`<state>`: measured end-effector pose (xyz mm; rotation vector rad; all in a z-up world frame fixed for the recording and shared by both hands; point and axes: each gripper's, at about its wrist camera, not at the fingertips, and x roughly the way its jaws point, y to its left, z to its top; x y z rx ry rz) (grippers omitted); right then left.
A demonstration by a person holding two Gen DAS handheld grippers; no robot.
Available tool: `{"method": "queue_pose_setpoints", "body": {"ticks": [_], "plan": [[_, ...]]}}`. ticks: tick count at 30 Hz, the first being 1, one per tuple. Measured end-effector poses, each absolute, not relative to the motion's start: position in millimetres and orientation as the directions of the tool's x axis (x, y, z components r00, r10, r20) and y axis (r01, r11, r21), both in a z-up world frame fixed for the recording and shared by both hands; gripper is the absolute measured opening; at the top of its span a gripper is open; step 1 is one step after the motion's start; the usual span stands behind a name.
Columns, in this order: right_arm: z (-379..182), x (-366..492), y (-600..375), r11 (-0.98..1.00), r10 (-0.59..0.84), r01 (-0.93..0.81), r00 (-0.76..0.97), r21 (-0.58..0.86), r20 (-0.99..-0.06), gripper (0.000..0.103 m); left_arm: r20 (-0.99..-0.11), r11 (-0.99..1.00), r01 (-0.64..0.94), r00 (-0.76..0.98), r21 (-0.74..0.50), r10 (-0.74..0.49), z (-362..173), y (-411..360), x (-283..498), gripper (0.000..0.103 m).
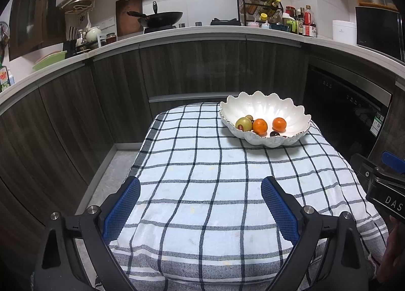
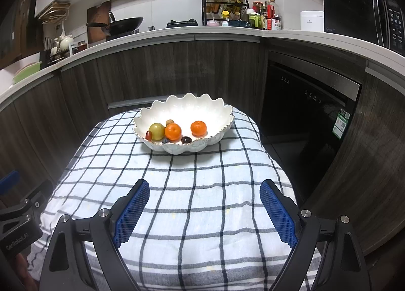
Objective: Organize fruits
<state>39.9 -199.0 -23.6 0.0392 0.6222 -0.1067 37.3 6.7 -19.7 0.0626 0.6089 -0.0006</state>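
Round fruits gathered in a white bowl (image 2: 184, 113) at the far end of the tabletop (image 2: 202, 189): two glossy orange mandarins (image 2: 198, 128), one set apart to the right, the other (image 2: 173, 132) touching a duller yellow-green fruit (image 2: 156, 131). Around these, small pieces: a reddish oval (image 2: 148, 135) at the left, a brownish one (image 2: 169, 122) behind, a dark one (image 2: 186, 139) near the front rim. No clear long axis on the round fruits. Bowl glazed, shell-like, with a scalloped, faintly gilded rim, its longer side running left to right. Beneath, a soft woven cloth (image 2: 177, 227) in white with dark blue checks, draped over the edges. Nearer the cameras, left tongs (image 1: 200, 184) and right tongs (image 2: 204, 188) both spread wide and empty, blue mesh-textured pads on black arms, hovering over the cloth, well short of the bowl. Behind, dark wood-grain cabinets (image 2: 152, 75) under a pale counter.
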Motion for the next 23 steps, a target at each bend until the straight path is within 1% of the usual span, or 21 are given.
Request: {"method": "queue_pose_setpoints", "body": {"ticks": [11, 17, 23], "plan": [[-24.6, 42.7, -200.9, 0.994, -0.088, 0.112, 0.8, 0.003, -0.594, 0.09, -0.574, 0.999, 0.015, 0.819, 0.051, 0.017, -20.9, 6.7, 38.4, 0.098], [-24.9, 43.0, -201.0, 0.994, -0.087, 0.111, 0.799, 0.004, -0.595, 0.09, -0.557, 0.998, 0.01, 0.83, 0.056, 0.023, -20.0, 6.8, 37.5, 0.098], [-25.3, 44.4, -201.7, 0.994, -0.087, 0.111, 0.799, 0.003, -0.595, 0.09, -0.572, 0.998, 0.016, 0.82, 0.056, 0.019, -22.6, 5.9, 40.1, 0.098]]}}
